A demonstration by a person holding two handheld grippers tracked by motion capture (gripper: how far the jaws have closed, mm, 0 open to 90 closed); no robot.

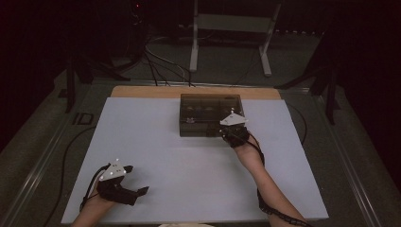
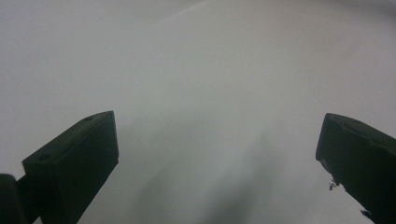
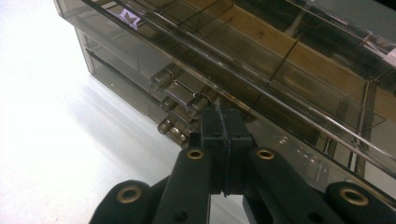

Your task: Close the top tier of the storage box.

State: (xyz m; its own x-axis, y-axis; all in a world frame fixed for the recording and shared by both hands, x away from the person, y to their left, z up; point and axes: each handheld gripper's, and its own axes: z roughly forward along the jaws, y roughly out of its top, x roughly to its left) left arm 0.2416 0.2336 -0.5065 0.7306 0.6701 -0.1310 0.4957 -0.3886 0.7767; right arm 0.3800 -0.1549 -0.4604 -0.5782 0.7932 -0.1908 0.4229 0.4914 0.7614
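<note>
My right gripper [image 3: 223, 122], jaws fully closed and empty, presses against the latch [image 3: 184, 93] of the smoked-plastic organizer box [image 1: 210, 115] at mid-table, while my left gripper [image 2: 217, 154] rests wide open, holding nothing.

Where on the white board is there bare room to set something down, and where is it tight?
The white board is bare between the left gripper and the right forearm, and on its left side, from the smoky plastic box out to the board's left edge. It is crowded at the box's front, where the shut right gripper sits against the latch.
</note>
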